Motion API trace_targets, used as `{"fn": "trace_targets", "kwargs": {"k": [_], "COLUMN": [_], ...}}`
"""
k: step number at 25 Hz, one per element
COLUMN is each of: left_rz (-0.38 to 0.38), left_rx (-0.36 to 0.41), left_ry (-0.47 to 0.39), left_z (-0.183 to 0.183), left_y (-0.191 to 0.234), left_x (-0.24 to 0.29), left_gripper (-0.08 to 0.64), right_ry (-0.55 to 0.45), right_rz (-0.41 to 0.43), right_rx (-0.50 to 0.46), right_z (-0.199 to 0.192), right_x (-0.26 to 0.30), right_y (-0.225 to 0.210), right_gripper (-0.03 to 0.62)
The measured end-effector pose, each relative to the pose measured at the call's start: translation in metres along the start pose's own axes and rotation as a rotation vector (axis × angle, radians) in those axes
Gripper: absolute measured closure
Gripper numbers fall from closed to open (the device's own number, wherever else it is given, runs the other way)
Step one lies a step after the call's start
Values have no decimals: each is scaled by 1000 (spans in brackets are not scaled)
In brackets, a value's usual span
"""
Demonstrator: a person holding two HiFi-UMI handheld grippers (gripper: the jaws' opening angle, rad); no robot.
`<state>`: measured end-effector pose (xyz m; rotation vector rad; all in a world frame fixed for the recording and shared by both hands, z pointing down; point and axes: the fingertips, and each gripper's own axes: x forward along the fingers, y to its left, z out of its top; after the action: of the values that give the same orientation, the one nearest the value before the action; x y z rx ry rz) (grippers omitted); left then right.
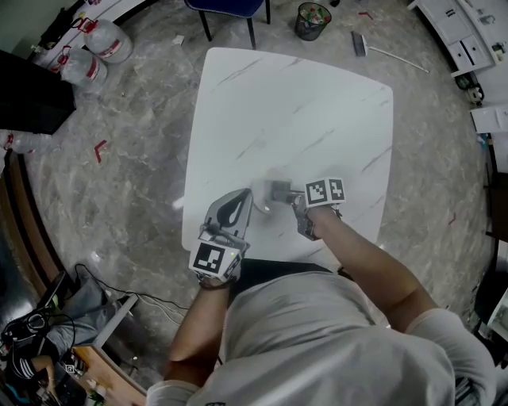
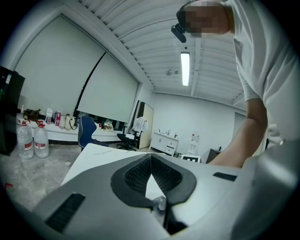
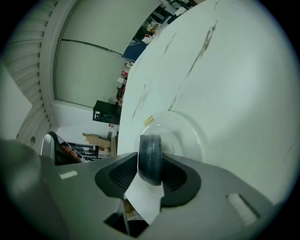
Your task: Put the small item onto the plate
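Observation:
A small dark grey round item [image 3: 150,147] stands on edge between the pads of my right gripper [image 3: 151,164], which is shut on it. The item hangs just over a white plate [image 3: 190,138] that lies on the white marbled table [image 3: 234,79]. In the head view the right gripper [image 1: 290,195] and the item [image 1: 279,190] are at the plate [image 1: 263,200] near the table's front edge. To the left of the plate, my left gripper [image 1: 245,197] is shut with its fingertips touching and nothing in it. It [image 2: 150,157] points across the table.
The table [image 1: 302,103] stretches away from the plate. On the floor behind it stand a blue chair [image 1: 226,6] and a mesh bin [image 1: 312,20]. Large water bottles [image 1: 107,40] stand at the far left, and a black cabinet [image 1: 32,99] is beside them.

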<state>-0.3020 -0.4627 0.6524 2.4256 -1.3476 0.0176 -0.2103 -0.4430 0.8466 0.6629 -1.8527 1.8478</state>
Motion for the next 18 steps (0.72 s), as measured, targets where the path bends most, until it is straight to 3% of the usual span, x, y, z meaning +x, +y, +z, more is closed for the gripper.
{"fn": "trace_targets", "kwargs": {"k": [5, 10, 18], "left_rz": [-24, -27, -14], "left_rx": [0, -12, 6], "left_ry": [1, -4, -26], "left_z": [2, -1, 19], "left_y": [-3, -7, -9], "left_x": [1, -1, -5], "left_gripper": [555, 555, 555], "right_ry": [36, 86, 64], "right_rz": [-118, -219, -209], "right_rx": [-99, -169, -209], "right_z": [0, -8, -8], "right_x": [-1, -7, -29], "right_y": [-5, -11, 6], "right_gripper": [414, 402, 393]}}
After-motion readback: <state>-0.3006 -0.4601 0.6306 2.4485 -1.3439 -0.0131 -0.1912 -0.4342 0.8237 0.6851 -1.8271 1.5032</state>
